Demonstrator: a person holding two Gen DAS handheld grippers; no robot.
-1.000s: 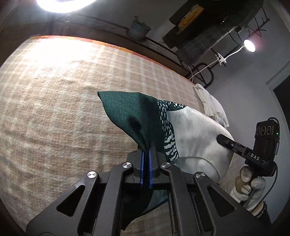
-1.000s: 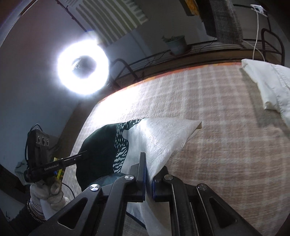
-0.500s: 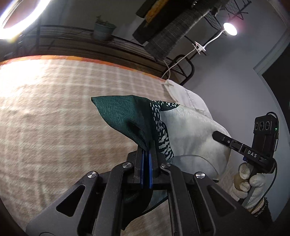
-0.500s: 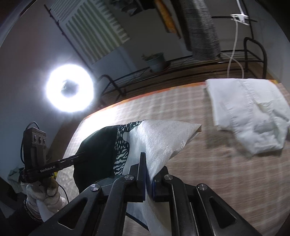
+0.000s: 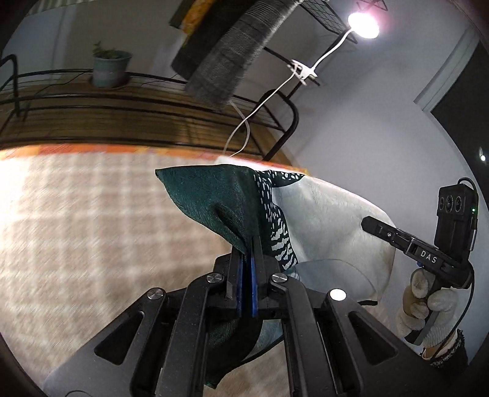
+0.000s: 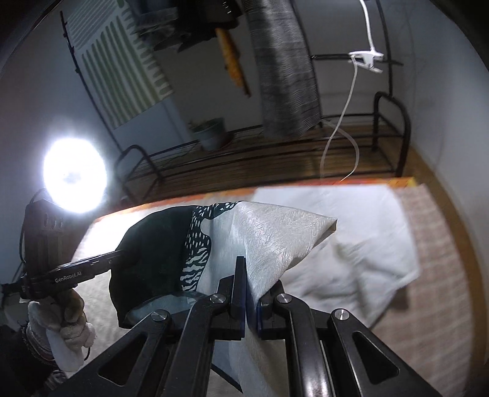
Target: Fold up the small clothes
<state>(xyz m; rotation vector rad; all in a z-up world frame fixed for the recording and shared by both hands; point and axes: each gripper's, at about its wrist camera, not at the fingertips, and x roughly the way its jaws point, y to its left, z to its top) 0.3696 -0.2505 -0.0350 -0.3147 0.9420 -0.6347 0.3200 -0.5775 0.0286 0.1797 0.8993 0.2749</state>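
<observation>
- ahead of me a plaid bedspread (image 5: 76,232) with an orange edge.
- beyond it a black wire rack (image 6: 244,158) holds a potted plant (image 5: 110,68).
- a ring light (image 6: 75,175) glares at my left.
- a clip lamp (image 5: 363,26) shines upper right; its white cord (image 6: 342,122) droops.
- a grey checked cloth (image 6: 287,73) hangs above the rack.
- a green-striped poster (image 6: 122,70) is on the wall.

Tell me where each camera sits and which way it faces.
Left wrist: on the left gripper, looking along its jaws across the checked beige bedcover; the right gripper and a gloved hand show.
Right wrist: on the right gripper, facing the white folded cloth; the left gripper shows.
Shared: the green-and-white patterned cloth clamped by both, and the potted plant.
</observation>
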